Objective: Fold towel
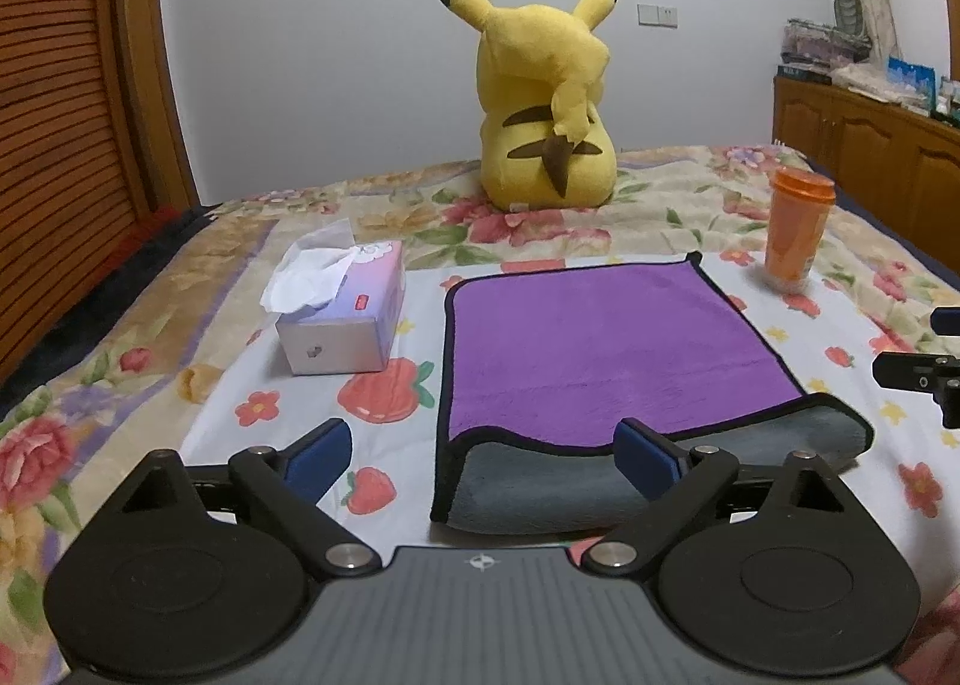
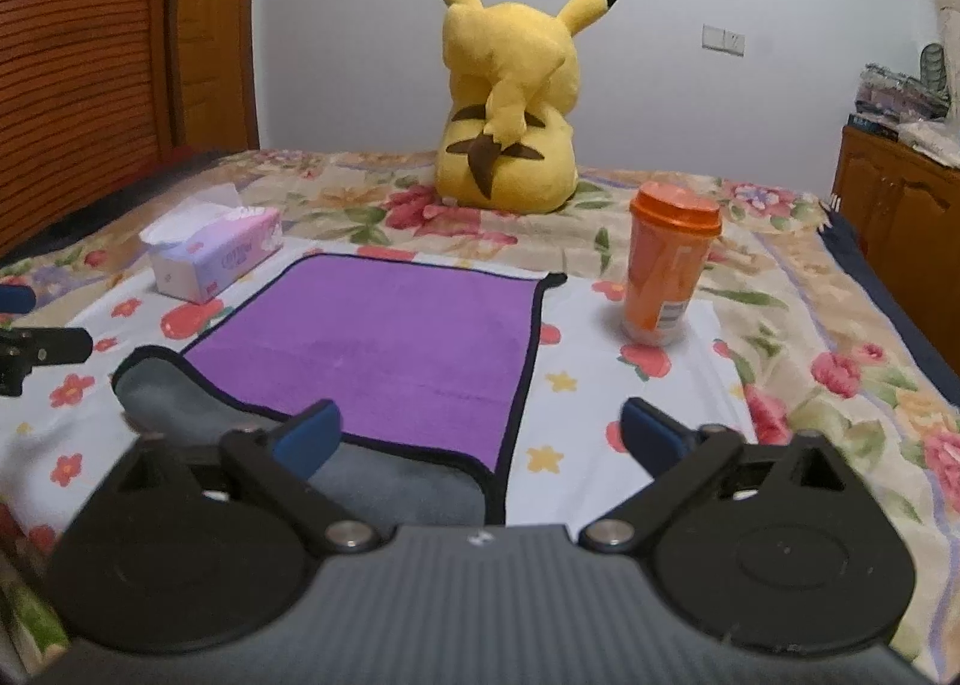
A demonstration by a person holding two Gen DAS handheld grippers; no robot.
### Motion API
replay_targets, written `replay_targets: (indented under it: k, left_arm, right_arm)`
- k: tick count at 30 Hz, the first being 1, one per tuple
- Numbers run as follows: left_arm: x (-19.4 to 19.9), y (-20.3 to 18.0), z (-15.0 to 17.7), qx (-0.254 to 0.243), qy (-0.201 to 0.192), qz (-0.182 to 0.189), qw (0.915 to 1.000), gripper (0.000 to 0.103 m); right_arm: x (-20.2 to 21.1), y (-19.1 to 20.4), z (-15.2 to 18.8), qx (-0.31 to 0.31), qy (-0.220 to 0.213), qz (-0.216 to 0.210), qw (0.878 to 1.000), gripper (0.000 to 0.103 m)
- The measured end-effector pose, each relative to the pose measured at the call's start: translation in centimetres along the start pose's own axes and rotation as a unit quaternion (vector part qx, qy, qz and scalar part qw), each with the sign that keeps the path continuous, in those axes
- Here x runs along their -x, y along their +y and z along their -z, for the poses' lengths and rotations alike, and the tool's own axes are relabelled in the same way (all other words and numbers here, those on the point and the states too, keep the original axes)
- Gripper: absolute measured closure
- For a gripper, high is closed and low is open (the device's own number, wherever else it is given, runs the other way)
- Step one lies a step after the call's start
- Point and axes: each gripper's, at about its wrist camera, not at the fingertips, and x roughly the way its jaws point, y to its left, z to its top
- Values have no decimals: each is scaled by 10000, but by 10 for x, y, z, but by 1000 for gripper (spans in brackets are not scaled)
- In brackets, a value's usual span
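the left gripper (image 1: 483, 448) is hovering with its blue-padded fingers (image 1: 321, 454) spread wide apart, pinching nothing; the near left corner of the towel (image 1: 600, 349) is lying between and just beyond them. the right gripper (image 2: 480, 433) is likewise sitting with its fingers (image 2: 309, 436) spread wide and gripping nothing, the towel's near right corner lying between them.

the towel is lying on the bed (image 1: 150, 325), purple face up, with black piping around the edge. its near edge is curling up and showing the grey underside along the front.

to the towel's left a tissue box (image 1: 342, 313) is standing with a white tissue sticking out of the top. to its right an orange cup (image 2: 669, 265) with an orange lid is standing upright, apart from the towel. beyond the towel a yellow plush toy (image 1: 543, 97) is sitting with its back to the cameras. the bed cover is showing a floral and strawberry print.
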Motion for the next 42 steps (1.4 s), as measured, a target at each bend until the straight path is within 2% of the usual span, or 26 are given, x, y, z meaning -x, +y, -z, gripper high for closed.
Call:
replay_targets:
  k: [7,12,17,29,37,42]
  left_arm:
    - [-17,9,0,3,124,59,9999,12]
    - [-34,13,2,-39,303,121,9995,22]
    - [-48,16,2,-72,451,196,9988,28]
    - [-74,18,0,-123,637,382,9972,29]
    - [-88,23,1,15,846,507,9951,36]
    - [-96,22,4,68,999,611,9931,45]
  right_arm:
    - [-21,-5,5,-63,388,7,9992,11]
    - [-34,-5,7,-27,580,-58,9983,12]
    - [-45,-4,9,-11,793,-146,9967,13]
    - [-65,-8,16,-216,1245,-437,9910,16]
    - [-77,-16,17,-384,1423,-554,9875,21]
    - [-81,-20,19,-508,1514,-628,9852,27]
